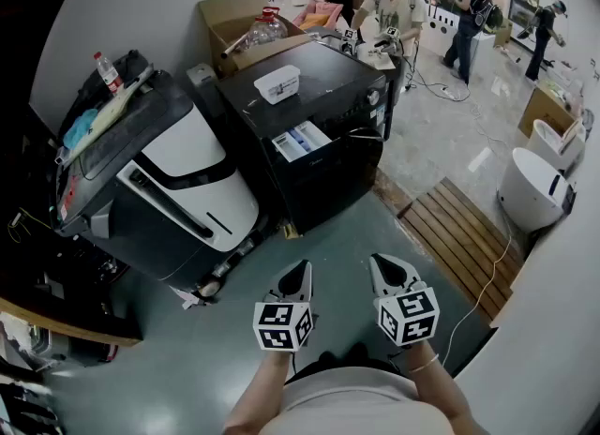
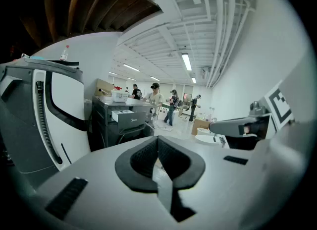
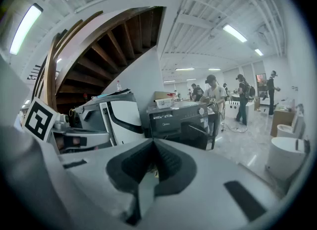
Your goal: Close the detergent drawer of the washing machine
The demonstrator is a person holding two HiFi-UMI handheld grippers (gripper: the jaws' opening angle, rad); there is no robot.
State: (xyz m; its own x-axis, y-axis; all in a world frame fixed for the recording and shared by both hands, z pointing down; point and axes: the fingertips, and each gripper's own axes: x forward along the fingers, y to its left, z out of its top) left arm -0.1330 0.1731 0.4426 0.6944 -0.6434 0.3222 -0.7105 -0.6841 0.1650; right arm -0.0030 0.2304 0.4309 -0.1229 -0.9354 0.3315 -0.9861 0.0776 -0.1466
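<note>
A black washing machine stands ahead of me on the floor, and its white detergent drawer sticks out of the upper front. A white box rests on the lid. My left gripper and right gripper are side by side low in the head view, well short of the machine, both shut with nothing between the jaws. In the left gripper view the left gripper points at the machine and its drawer. The right gripper faces the machine too.
A big white and black appliance leans just left of the washer. Cardboard boxes sit behind it. To the right lie a wooden pallet, a white cable and a round white appliance. People stand at the back.
</note>
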